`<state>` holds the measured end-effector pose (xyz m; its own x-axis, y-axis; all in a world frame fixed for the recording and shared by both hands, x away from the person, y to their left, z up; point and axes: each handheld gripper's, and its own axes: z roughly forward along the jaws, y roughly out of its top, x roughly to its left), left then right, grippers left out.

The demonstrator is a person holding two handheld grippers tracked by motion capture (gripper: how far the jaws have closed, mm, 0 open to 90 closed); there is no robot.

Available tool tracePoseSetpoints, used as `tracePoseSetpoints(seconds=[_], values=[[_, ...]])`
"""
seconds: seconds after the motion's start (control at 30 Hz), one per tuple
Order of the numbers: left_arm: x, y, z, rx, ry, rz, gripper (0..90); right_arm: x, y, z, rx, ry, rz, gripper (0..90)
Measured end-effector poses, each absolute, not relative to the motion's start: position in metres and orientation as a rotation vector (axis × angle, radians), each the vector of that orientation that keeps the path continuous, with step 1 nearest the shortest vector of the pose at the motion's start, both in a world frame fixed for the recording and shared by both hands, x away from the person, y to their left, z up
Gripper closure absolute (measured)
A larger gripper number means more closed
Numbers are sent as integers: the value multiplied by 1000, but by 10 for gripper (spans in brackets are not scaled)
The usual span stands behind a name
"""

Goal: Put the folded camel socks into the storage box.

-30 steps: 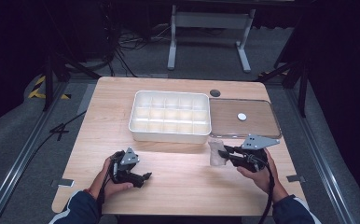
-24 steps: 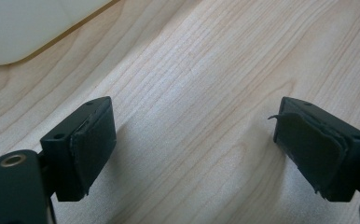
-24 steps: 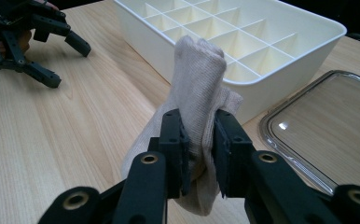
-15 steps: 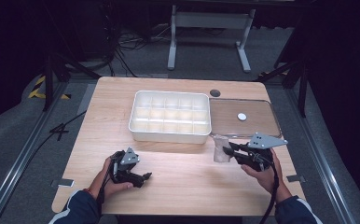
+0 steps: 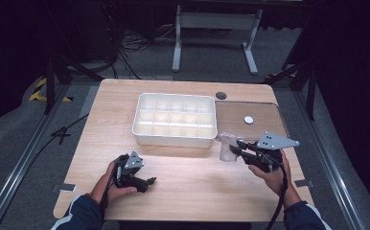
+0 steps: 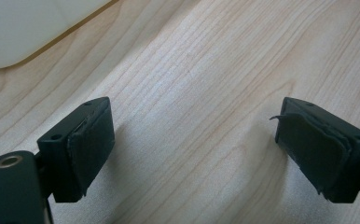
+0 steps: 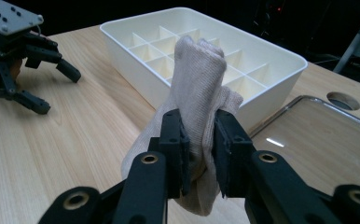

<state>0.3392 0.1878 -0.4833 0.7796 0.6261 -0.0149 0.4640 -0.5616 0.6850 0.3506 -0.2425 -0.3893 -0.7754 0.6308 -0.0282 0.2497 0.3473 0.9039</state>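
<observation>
A beige rolled sock (image 5: 228,147) (image 7: 198,88) stands upright just in front of the white divided tray (image 5: 176,140) (image 7: 290,59), near the tray's front right corner. My right gripper (image 5: 234,149) (image 7: 200,149) is shut on the sock, its jaws pinching the lower half. My left gripper (image 5: 149,182) (image 6: 194,151) rests low over bare wood at the front left of the table (image 5: 188,177), open with nothing between its pads (image 6: 92,144). It also appears in the right gripper view as the left gripper (image 7: 52,86) at the upper left.
The tray has several empty compartments. A clear lid (image 5: 252,120) (image 7: 318,140) with a white round knob (image 5: 248,120) lies flat to the tray's right. A dark cable hole (image 5: 221,95) sits behind it. Dark floor and metal frame legs surround the table.
The right gripper with the sock has shifted slightly right and the sock now stands more upright. The left gripper has stayed put.
</observation>
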Motion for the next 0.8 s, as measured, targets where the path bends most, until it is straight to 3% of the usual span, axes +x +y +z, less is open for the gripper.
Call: tracePoseSetpoints(seconds=[0.8], values=[[338, 188, -483, 2265, 820, 307, 117, 382, -217, -354, 697, 2225, 1372, 752]])
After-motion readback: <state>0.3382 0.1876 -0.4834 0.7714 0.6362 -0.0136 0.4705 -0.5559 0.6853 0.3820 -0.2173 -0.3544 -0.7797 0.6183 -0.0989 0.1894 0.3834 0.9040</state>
